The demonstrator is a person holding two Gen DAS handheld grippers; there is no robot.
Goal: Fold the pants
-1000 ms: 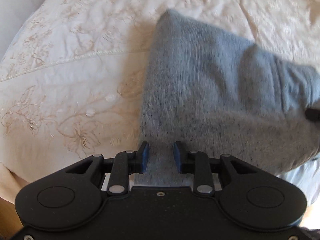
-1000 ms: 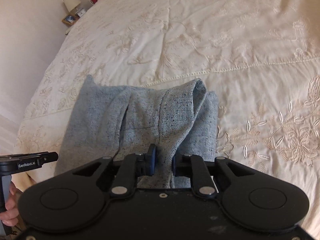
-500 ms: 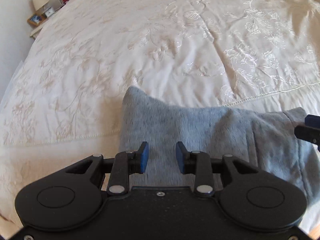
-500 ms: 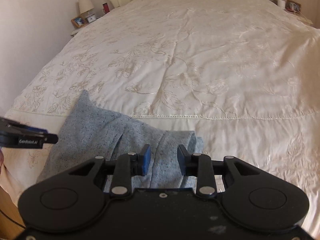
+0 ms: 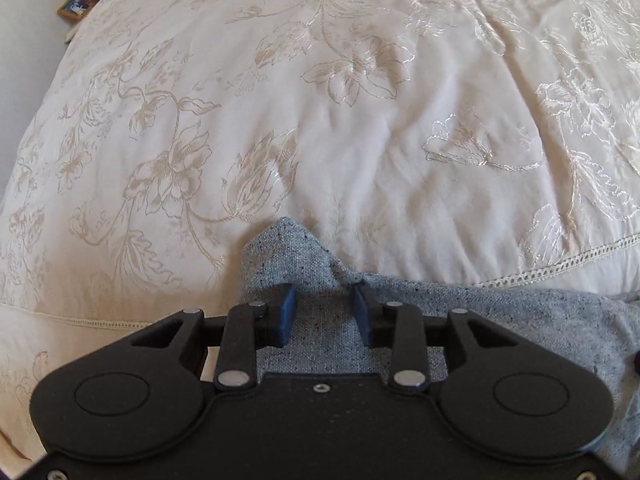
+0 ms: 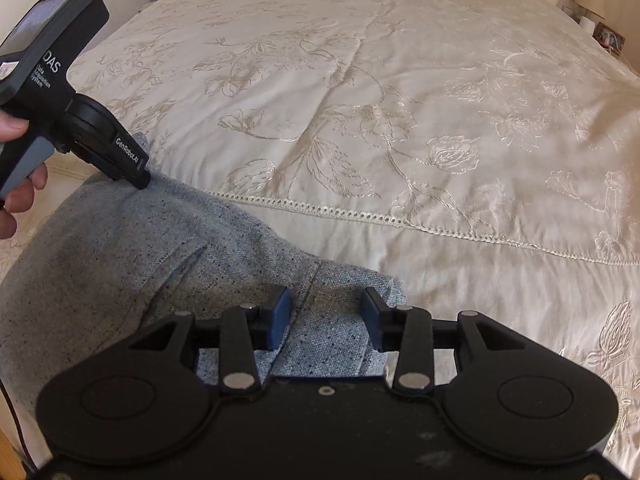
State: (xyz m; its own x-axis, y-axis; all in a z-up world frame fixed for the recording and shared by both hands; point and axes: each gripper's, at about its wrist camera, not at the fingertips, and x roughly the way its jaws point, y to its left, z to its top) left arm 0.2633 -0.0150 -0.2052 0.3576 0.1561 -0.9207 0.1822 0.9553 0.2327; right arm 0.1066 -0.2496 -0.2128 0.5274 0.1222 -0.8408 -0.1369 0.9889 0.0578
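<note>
Left gripper [image 5: 325,312] and right gripper [image 6: 325,318]: jaws were opening, pads spread clear of the grey pants [image 6: 160,248] lying between and beneath them, apparently to release a finished fold. The folded bundle's long axis ran gripper to gripper, along the bedspread [image 6: 400,100] edge nearest them.

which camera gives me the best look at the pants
The right wrist view: the grey pants fill its lower left, showing a seam and a fold. The left wrist view catches only a corner and a strip of them behind the gripper.
</note>
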